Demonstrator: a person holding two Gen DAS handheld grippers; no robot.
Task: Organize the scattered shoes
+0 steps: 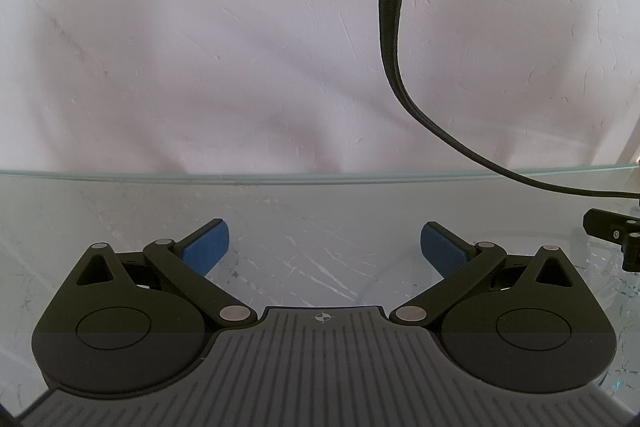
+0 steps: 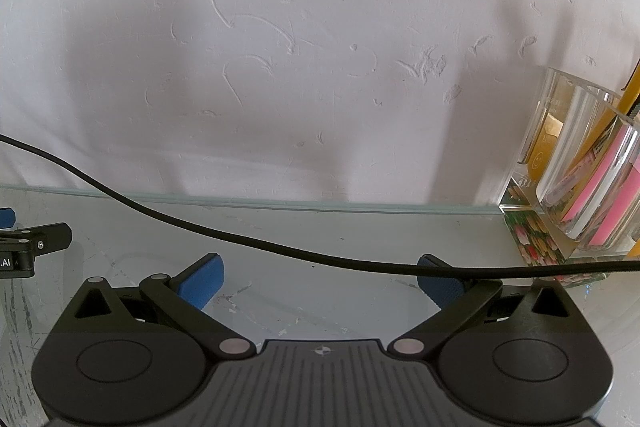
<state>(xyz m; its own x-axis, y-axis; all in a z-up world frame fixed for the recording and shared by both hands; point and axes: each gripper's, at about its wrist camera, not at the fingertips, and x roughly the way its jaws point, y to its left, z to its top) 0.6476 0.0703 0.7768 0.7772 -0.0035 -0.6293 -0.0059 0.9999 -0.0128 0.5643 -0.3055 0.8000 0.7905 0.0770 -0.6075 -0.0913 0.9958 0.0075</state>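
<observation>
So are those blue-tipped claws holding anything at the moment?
No, nothing is held. The left gripper and the right gripper both stand wide open over the glass tabletop. A black cable only drapes across the right one.

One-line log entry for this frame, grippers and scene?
left gripper: open, empty | right gripper: open, empty | both over glass tabletop facing wall | cable across right gripper | shoes: none visible
</observation>
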